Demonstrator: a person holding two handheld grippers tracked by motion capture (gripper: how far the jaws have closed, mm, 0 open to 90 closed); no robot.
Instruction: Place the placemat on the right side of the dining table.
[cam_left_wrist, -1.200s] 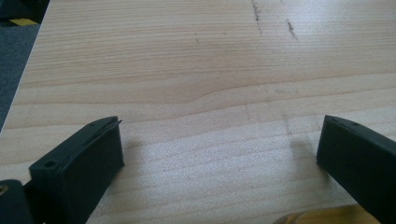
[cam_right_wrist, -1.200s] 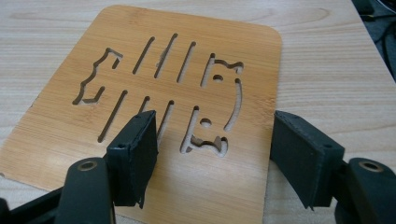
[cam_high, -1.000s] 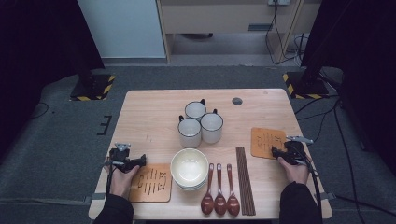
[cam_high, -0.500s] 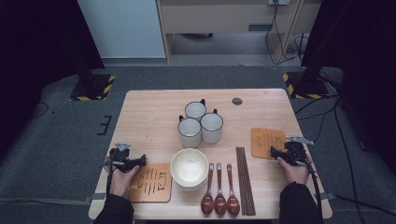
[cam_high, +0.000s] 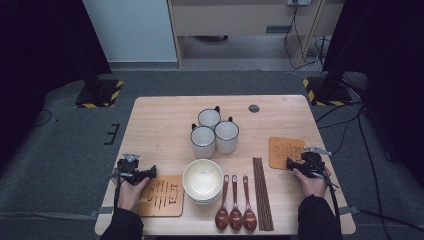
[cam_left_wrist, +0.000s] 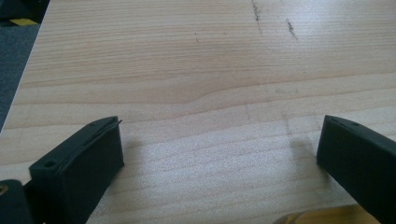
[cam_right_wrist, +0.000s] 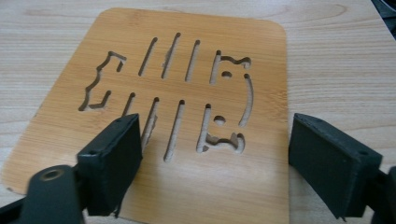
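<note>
High view shows a pale wooden worktop (cam_high: 165, 125) on a grey carpeted floor (cam_high: 65, 135), with dark curtains to either side and a light cabinet beyond the far edge.

Counted: three white mugs (cam_high: 209, 119) clustered near the middle toward the far edge, one stack of cream bowls (cam_high: 202, 179) toward the near edge, three brown spoons (cam_high: 235, 216) lying side by side at the near edge, one bundle of dark chopsticks (cam_high: 262, 192) just right of them, and two bamboo trivets with cut-out slots. One trivet (cam_high: 162, 196) lies at the near left corner; the other trivet (cam_right_wrist: 177, 107) lies flat near the right edge.

The right gripper (cam_high: 300, 164) sits at that right-hand trivet; its fingers have just been opening and stand wide apart over the board, one above its near left part, one past its right edge, not pressing on it. The left gripper (cam_high: 136, 171) rests near the left edge, fingers spread wide over bare wood, nothing between them.

Open wood runs along the left side and the far left corner.
</note>
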